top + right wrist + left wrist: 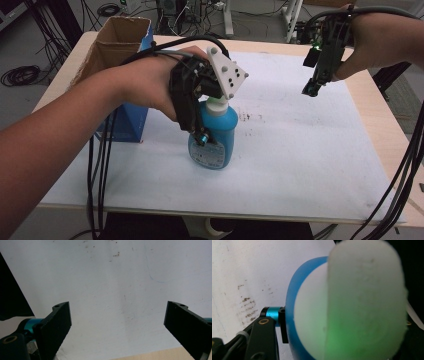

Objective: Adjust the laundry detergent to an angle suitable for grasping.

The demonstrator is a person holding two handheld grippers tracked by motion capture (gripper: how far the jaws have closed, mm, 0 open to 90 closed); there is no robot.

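Note:
A blue bottle (222, 131) with a white cap (216, 106) stands upright on the white sheet (310, 150) near the table's middle. My left gripper (207, 137) comes down from above and is shut on the bottle's body, with a hand around the gripper. In the left gripper view the white cap (362, 302) and blue shoulder (291, 302) sit very close, and one black finger (263, 340) presses the bottle's side. My right gripper (312, 90) hangs over the sheet at the back right. Its fingers (56, 327) stand wide apart, open, with bare sheet between them.
An open cardboard box (117, 47) with a blue side (129, 120) stands at the back left, close behind the left hand. Dark specks mark the sheet (245, 116) right of the bottle. Black cables trail off the table's front edge (250, 215) on both sides.

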